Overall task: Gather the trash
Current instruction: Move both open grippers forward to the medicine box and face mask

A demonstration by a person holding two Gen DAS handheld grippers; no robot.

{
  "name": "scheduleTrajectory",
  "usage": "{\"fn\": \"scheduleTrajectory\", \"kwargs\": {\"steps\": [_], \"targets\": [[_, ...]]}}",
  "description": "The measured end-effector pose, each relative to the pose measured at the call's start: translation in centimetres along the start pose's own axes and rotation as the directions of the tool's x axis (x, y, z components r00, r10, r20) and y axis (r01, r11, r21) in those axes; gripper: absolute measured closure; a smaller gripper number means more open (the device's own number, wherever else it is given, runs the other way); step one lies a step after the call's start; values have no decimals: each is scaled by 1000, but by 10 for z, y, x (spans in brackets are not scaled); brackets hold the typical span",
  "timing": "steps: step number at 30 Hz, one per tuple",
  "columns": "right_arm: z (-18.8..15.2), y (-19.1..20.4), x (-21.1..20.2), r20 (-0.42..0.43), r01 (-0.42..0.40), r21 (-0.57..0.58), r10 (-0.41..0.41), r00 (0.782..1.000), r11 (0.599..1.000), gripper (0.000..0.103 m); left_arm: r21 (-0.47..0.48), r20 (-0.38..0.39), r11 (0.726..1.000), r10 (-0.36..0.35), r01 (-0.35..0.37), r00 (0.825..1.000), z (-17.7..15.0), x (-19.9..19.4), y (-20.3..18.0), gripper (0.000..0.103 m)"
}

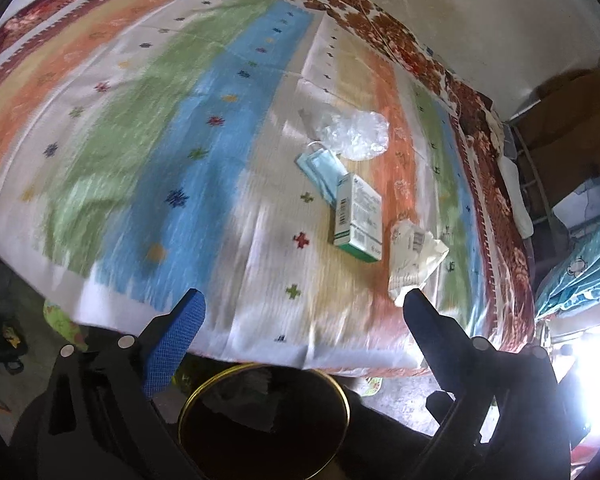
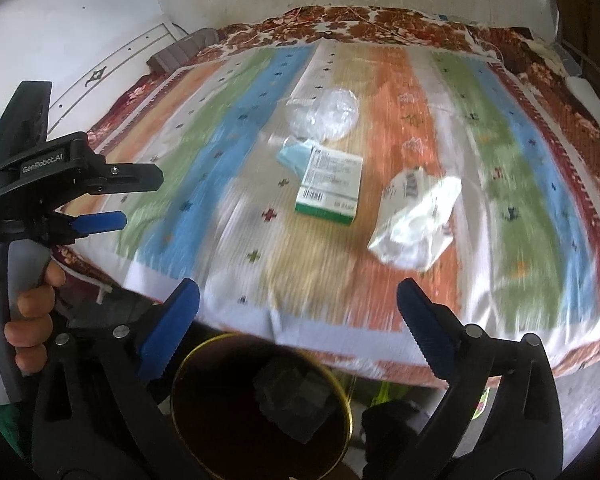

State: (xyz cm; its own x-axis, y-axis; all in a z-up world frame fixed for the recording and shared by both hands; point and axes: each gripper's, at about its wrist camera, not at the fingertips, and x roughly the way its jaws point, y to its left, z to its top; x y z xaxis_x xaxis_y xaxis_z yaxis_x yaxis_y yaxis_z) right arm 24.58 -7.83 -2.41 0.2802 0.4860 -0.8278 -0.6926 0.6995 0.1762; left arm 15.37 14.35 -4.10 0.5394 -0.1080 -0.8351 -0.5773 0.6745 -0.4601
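1. The left gripper [image 1: 302,300] hung above the near edge of the bed [image 1: 260,344], angled downward. Its fingers [image 1: 176,336] stood wide apart with nothing between them.
2. The right gripper [image 2: 298,292] hung over the same edge, also angled downward. Its fingers [image 2: 168,328] stood wide apart and held nothing.
3. In the right wrist view, the left gripper appeared at the left margin, carried by a hand [image 2: 28,312] wrapped around its grey handle.
4. A round bin [image 1: 342,396] with a gold rim stood on the floor below both grippers, just in front of the bed. Its interior was dark. Pale, crumpled items lay inside; their kind could not be determined.
5. The bed carried a striped cover [image 1: 140,128] in orange, green, blue and white, bordered by a red-brown floral blanket [image 1: 496,216].
6. Four trash items lay on the cover, grouped near its middle:
   a. A clear plastic wrapper [image 1: 356,134] lay farthest from the grippers.
   b. A blue face mask [image 1: 318,170] lay just beside the wrapper, partly under the box.
   c. A white-and-green carton box [image 1: 358,220] lay flat, barcode visible.
   d. A crumpled white packet [image 1: 416,258] lay nearest the grippers, just beside the box.
7. Neither gripper touched any of the items on the bed.
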Motion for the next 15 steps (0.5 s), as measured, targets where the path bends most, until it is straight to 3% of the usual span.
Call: {"fn": "scheduleTrajectory", "kwargs": {"steps": [5,10,15], "targets": [[12,-7,15,-15,-2,22,2,1000,1000,9,17,14,1000,7,-7,1000,19,12,-6,6],[23,-4,29,-21,1,15,-1,1000,1000,9,23,78,997,70,-72,994,41,20,-6,6],[34,1,44,-20,11,-3,-11,1000,1000,9,-50,49,999,20,-17,999,57,37,4,6]]}}
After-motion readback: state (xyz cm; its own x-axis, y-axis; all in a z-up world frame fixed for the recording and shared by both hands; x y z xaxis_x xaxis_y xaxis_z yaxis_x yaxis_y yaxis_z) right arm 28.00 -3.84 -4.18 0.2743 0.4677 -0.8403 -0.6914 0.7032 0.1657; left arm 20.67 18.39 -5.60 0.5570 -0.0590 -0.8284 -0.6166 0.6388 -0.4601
